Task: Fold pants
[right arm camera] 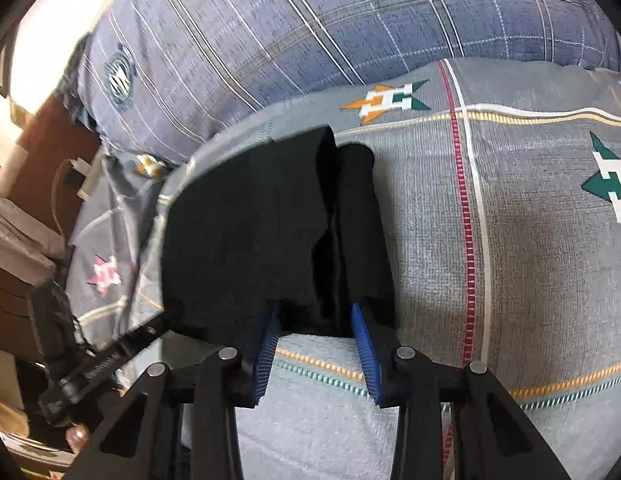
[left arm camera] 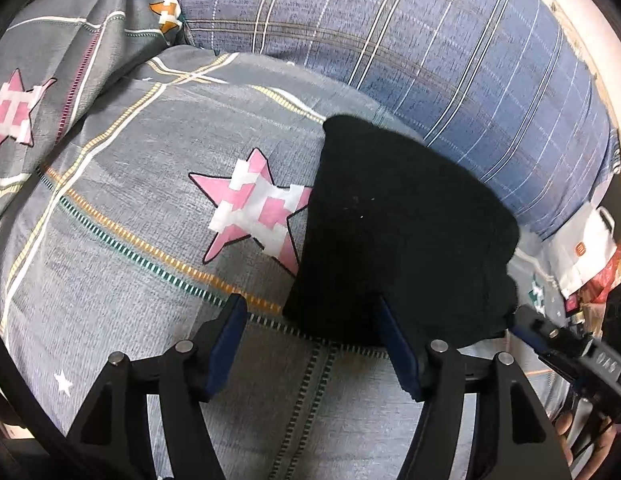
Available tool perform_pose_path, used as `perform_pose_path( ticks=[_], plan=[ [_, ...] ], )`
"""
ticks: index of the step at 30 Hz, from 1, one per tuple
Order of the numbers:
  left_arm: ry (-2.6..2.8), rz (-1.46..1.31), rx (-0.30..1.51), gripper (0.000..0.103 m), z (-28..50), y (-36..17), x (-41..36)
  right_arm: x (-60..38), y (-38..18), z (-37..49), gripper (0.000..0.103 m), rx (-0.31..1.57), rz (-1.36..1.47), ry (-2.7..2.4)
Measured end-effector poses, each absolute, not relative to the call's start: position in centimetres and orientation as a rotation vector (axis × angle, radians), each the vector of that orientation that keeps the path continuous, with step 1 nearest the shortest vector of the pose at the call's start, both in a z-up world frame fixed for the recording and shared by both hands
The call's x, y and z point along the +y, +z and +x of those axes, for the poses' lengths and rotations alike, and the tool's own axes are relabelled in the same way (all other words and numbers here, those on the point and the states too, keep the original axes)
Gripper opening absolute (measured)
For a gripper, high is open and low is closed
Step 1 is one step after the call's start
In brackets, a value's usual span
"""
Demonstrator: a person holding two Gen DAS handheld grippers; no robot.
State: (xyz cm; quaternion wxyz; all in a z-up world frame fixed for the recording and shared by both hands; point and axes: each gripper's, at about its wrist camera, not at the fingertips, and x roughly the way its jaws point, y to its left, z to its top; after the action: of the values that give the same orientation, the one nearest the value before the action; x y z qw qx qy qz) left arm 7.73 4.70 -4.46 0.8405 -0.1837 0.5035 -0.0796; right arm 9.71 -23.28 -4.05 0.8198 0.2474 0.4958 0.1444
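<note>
– Both ends covered? Asking about the black pants [left arm camera: 398, 220].
– Folded into a dark slab already, lying flat on the star-print sheet [left arm camera: 130, 200], just in front of the blue plaid quilt [left arm camera: 430, 40]. Near edge toward both tools.
– And the left gripper [left arm camera: 310, 320]?
– Spread wide, clamping nothing, with one blue pad against the near edge and the other out over bare sheet.
– The right gripper [right arm camera: 314, 318]?
– Parted too, though narrower, straddling the near hem close to the dark crease between two lapped layers. Not pinched yet, by the look of things.
– So, how to do the next fold well?
– Probably like this: slide the lower pads under every layer, not just the top one. Close firmly before lifting. Raise both corners level, carry them toward the quilt, lay them down on the far edge.
– Anything to watch?
– Snagging the sheet along with the hem, a likely slip on such soft bedding. Also, keep the two grips well apart, or expect a sagging middle.
</note>
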Motion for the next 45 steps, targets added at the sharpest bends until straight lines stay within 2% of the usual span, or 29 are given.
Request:
perform_pose_path(
  ticks=[1, 4, 7, 12, 25, 27, 37, 38, 43, 45],
  plan=[
    [-0.171, -0.399, 1.057, 0.067, 7.6, -4.3, 4.9, -23.7, -3.5, 9.7, 0.043, 1.026, 0.560, 0.317],
    [-0.154, -0.402, 1.059, 0.067, 7.8, -4.2, 5.1, -25.1, -2.7, 10.2, 0.065, 0.976, 0.630, 0.299],
    [-0.144, -0.381, 1.065, 0.068, 8.1, -4.8, 4.8, -23.7, -3.1, 12.1, 0.065, 1.008, 0.615, 0.294],
    [-0.143, -0.370, 1.066, 0.068, 8.4, -4.9, 3.9, -21.3, -5.0, 12.2, 0.065, 1.134, 0.401, 0.181],
    [-0.164, -0.397, 1.083, 0.069, 9.0, -5.3, 3.6, -22.6, -6.8, 11.2, 0.065, 1.180, 0.501, 0.220],
    [-0.179, -0.394, 1.077, 0.063, 9.1, -5.1, 3.5, -22.5, -6.7, 11.2, 0.062, 1.176, 0.505, 0.229],
    [-0.190, -0.459, 1.079, 0.062, 9.4, -5.4, 4.0, -23.4, -6.9, 10.6, 0.062, 1.159, 0.570, 0.254],
    [-0.203, -0.479, 1.081, 0.054, 9.5, -5.4, 4.0, -23.5, -6.9, 10.4, 0.063, 1.161, 0.582, 0.257],
    [-0.214, -0.475, 1.078, 0.048, 9.6, -5.4, 3.8, -23.3, -6.6, 10.3, 0.061, 1.158, 0.553, 0.259],
    [-0.237, -0.476, 1.065, 0.037, 9.5, -5.0, 3.7, -23.1, -6.2, 10.2, 0.057, 1.151, 0.539, 0.256]
  ],
)
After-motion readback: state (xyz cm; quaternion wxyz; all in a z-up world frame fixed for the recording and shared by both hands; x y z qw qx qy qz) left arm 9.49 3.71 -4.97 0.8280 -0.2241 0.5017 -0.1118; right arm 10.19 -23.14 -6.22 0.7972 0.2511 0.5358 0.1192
